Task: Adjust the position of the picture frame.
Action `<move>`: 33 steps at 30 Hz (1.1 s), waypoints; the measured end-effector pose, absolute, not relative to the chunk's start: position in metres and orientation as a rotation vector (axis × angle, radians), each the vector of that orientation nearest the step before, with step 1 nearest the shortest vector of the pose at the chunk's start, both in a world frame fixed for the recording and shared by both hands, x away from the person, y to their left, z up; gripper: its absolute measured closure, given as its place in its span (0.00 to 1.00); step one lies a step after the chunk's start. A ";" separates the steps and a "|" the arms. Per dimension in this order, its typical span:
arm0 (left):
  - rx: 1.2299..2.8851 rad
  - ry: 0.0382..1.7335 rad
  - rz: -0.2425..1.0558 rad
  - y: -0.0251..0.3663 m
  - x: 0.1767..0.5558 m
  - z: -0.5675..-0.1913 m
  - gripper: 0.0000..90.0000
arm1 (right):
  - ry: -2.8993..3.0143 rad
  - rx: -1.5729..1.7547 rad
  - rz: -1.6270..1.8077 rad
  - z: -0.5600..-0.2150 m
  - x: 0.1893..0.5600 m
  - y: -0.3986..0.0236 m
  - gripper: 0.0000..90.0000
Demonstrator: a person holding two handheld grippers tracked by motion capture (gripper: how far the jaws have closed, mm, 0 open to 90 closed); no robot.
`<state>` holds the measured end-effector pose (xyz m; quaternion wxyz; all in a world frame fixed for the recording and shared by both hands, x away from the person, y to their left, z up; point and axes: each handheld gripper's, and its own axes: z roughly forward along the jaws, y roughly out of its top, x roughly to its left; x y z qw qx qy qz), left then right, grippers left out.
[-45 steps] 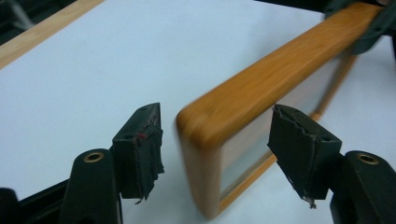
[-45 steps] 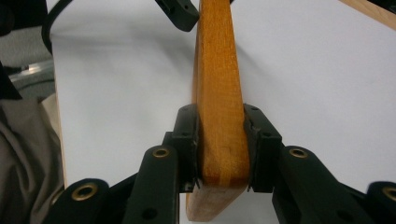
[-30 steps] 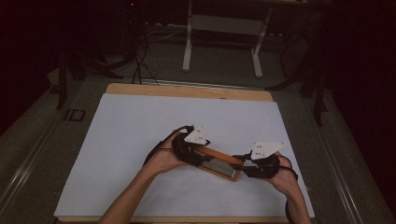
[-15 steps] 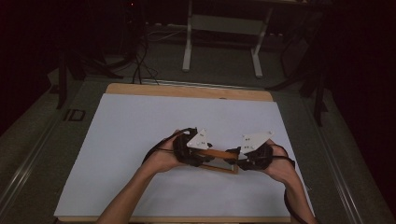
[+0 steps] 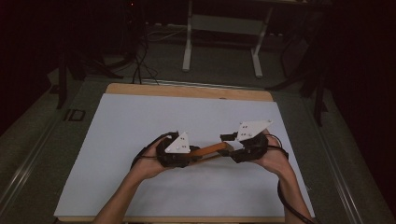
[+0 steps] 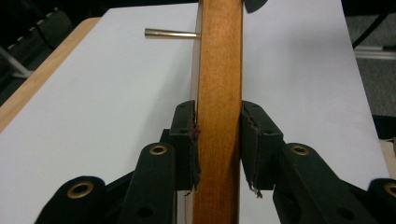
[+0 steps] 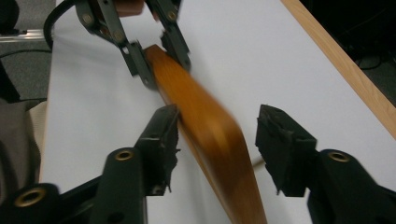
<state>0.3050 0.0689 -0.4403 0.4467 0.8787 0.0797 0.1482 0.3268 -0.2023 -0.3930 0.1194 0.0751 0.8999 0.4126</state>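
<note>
The left tool (image 6: 218, 140) had just closed, pinching the wooden piece (image 6: 217, 107); the right tool (image 7: 218, 140) had just spread, probably releasing it: a handover.

From above your side of the table (image 5: 140, 121), the high view looks forward and down, far enough back to take in the whole white top and the floor beyond. Your left gripper view sits close behind its jaws, facing along the wooden piece (image 6: 218, 93). Your right gripper view looks from the opposite end; both share that wooden piece and the white surface.
</note>
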 end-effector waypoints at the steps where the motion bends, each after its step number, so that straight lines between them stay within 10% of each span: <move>1: 2.169 0.207 0.363 0.073 0.305 -0.441 0.77 | 2.629 0.229 1.206 -0.393 0.327 -0.203 0.52; 33: 1.997 0.497 0.325 0.151 0.296 -0.473 0.77 | 2.613 0.570 1.619 -0.467 0.365 -0.177 0.46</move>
